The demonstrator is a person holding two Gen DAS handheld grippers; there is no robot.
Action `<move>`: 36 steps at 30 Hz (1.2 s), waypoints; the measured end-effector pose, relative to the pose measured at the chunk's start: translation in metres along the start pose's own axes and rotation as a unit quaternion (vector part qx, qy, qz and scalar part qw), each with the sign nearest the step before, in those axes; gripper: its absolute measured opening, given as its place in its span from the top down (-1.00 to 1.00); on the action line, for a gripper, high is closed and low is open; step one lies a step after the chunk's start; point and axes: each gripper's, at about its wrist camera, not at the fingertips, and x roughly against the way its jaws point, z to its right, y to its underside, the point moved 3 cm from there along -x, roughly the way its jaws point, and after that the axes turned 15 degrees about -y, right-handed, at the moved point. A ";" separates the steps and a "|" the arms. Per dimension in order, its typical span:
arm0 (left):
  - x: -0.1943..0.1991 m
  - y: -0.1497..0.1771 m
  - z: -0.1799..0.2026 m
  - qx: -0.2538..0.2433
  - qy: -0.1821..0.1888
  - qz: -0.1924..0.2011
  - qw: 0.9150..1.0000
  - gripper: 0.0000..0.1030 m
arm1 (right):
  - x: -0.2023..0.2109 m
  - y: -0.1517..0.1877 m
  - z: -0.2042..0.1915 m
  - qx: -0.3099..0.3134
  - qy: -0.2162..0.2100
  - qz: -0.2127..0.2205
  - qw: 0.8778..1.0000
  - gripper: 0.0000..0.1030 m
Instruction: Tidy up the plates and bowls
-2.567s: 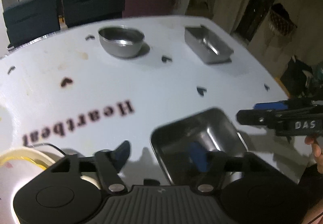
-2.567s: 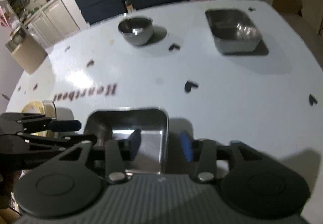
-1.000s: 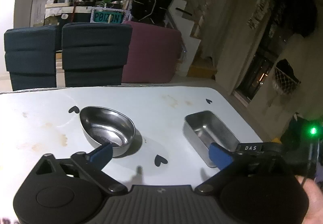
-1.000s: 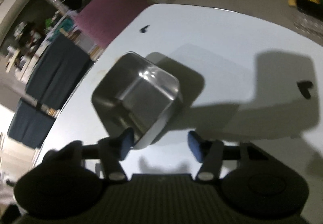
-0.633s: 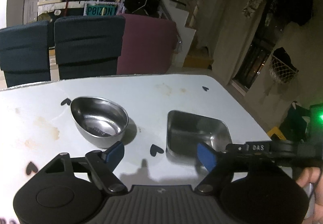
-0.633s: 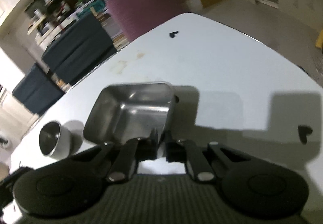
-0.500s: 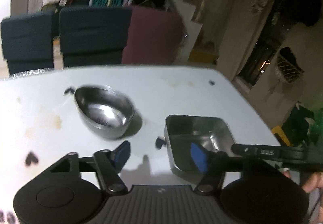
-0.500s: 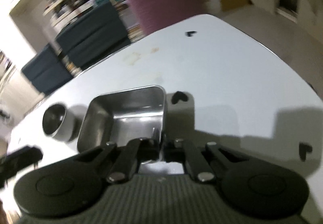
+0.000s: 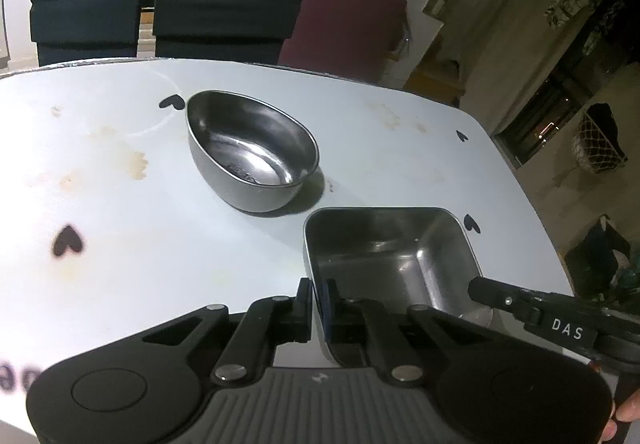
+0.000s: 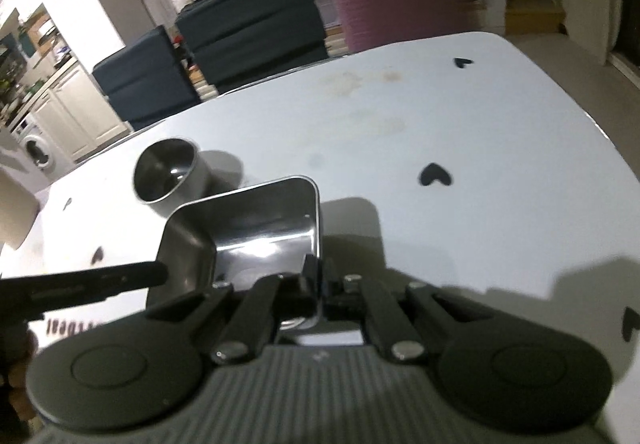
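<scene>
Now both grippers' fingers clamp rect. steel tray (image 9: 384, 244) walls; long axis runs away from cams.

Steel tray (image 9: 384, 248) beside round bowl (image 9: 252, 151)

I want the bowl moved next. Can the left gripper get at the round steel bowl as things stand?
Probably not yet: the left gripper is shut on the left wall of the rectangular steel tray. The round steel bowl sits just beyond on the white table, nothing between; it must release first.
</scene>
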 end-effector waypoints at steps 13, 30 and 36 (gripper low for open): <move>0.050 -0.003 -0.008 0.010 0.001 0.051 0.999 0.91 | 0.016 -0.004 -0.025 0.006 -0.015 0.026 1.000 0.96; 0.169 0.021 -0.027 0.012 0.015 0.128 0.992 0.91 | 0.096 0.018 -0.080 0.023 -0.065 0.100 0.993 0.94; 0.195 0.039 -0.032 0.007 0.021 0.136 0.990 0.91 | 0.118 0.033 -0.095 0.033 -0.089 0.116 0.989 0.94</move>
